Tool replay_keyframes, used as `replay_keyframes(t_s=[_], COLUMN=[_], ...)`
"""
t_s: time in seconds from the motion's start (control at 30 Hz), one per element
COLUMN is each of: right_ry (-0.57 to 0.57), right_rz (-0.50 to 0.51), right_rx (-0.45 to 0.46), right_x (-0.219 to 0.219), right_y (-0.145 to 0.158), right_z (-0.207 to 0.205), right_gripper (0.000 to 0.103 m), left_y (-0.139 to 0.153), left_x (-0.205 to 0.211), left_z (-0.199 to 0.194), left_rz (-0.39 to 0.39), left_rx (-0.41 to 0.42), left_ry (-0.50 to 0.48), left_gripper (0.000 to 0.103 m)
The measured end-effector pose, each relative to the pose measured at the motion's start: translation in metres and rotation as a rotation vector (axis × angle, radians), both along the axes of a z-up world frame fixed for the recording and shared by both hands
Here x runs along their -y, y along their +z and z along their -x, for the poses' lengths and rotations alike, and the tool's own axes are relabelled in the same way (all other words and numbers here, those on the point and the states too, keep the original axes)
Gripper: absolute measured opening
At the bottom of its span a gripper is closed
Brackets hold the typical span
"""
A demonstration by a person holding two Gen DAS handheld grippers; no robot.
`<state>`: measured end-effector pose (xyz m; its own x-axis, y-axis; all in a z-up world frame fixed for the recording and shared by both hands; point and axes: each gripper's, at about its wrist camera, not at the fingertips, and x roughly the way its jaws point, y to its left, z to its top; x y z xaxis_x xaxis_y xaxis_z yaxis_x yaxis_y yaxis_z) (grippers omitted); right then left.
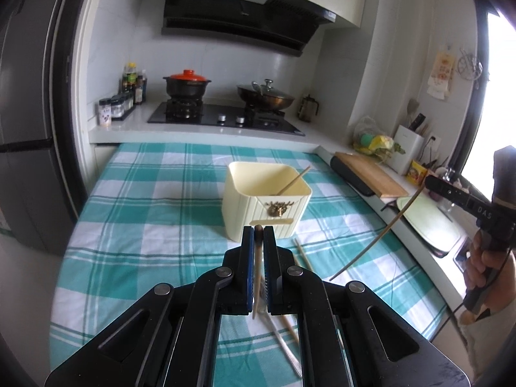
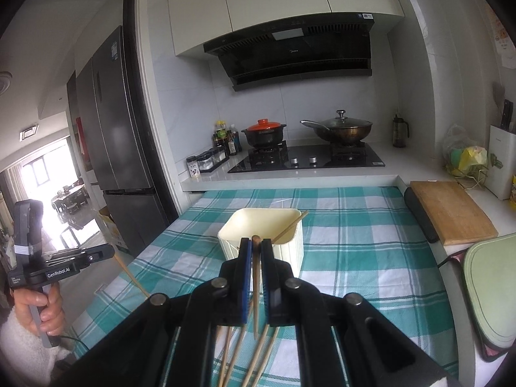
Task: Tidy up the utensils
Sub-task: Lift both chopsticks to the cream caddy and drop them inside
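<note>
Inside cream holder [image 1: 266, 203]; one leaning chopstick [image 1: 292, 181]

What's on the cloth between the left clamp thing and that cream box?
In the left wrist view, only bare checked cloth shows between the left gripper and the cream box; loose chopsticks lie off to its right.

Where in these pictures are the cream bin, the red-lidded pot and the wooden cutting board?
cream bin [image 1: 258, 213]: left wrist view, on its front wall.
red-lidded pot [image 2: 264, 124]: right wrist view, on the red lid.
wooden cutting board [image 2: 451, 208]: right wrist view, on its top face.
</note>
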<state>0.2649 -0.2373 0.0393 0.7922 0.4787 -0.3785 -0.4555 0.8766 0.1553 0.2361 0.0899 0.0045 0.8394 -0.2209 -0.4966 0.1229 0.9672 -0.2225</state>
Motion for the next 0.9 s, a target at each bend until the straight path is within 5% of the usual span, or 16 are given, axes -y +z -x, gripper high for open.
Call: replay_keyframes(t_s=[0.3, 0.6, 0.9], right_ry=[-0.025, -0.056, -0.043], right_rz=[-0.02, -0.025, -0.043], right_rx=[0.039, 0.178, 0.168], right_x=[0.002, -0.028, -0.069], right_y=[0.037, 0.094, 0.067], right_z=[-0.019, -0.071, -0.15], right_gripper=[0.006, 0.006, 0.006], left_y=[0.059, 0.125, 0.098], left_x=[-0.01, -0.004, 0.017], left_z=[-0.01, -0.075, -0.166], left_rz=[0.015, -0.011, -0.031], left_rx=[0.117, 0.249, 0.187], left_ry=[0.013, 0.047, 0.064], left_gripper=[0.003, 0.003, 0.003])
